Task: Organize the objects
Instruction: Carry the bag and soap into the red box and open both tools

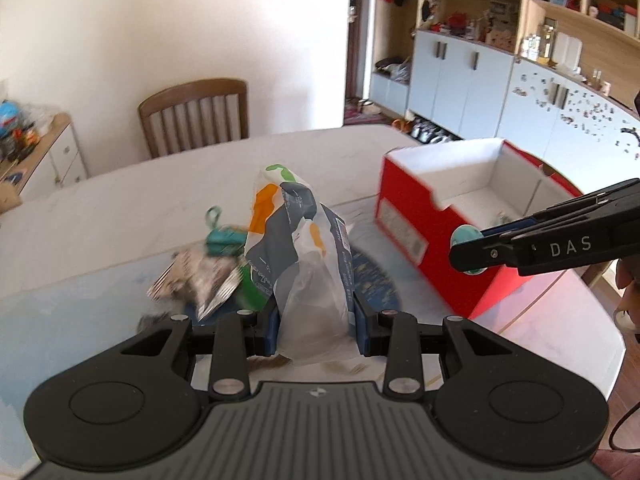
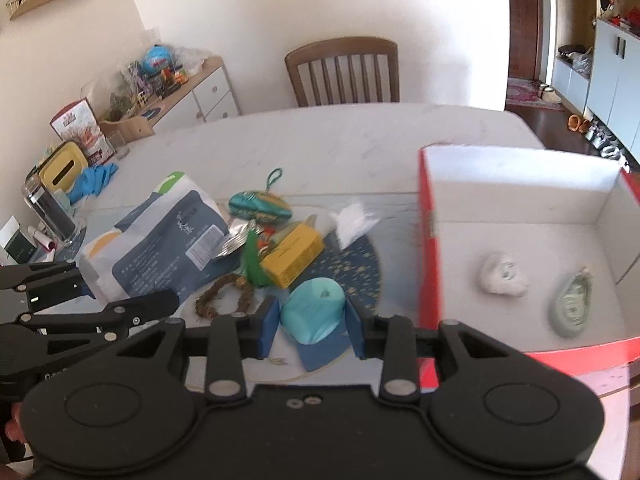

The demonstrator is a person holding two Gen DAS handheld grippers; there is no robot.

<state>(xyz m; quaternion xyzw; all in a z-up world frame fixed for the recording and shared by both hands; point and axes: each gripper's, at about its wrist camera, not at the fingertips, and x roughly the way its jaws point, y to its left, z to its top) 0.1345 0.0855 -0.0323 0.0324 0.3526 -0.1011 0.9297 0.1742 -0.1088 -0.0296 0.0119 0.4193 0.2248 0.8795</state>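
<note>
- Red open-topped cardboard box [image 2: 520, 216] lay right of both tongs, nearer right hand.
- Right tongs [image 2: 312, 320] pinched pale turquoise rounded lump [image 2: 314, 312].
- Left tongs [image 1: 316, 324] pinched grey-white printed plastic pouch [image 1: 308, 264].

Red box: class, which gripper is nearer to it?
Right. The right gripper, holding a teal object, is beside the red box; the left gripper, holding a bag, sits farther away.
</note>
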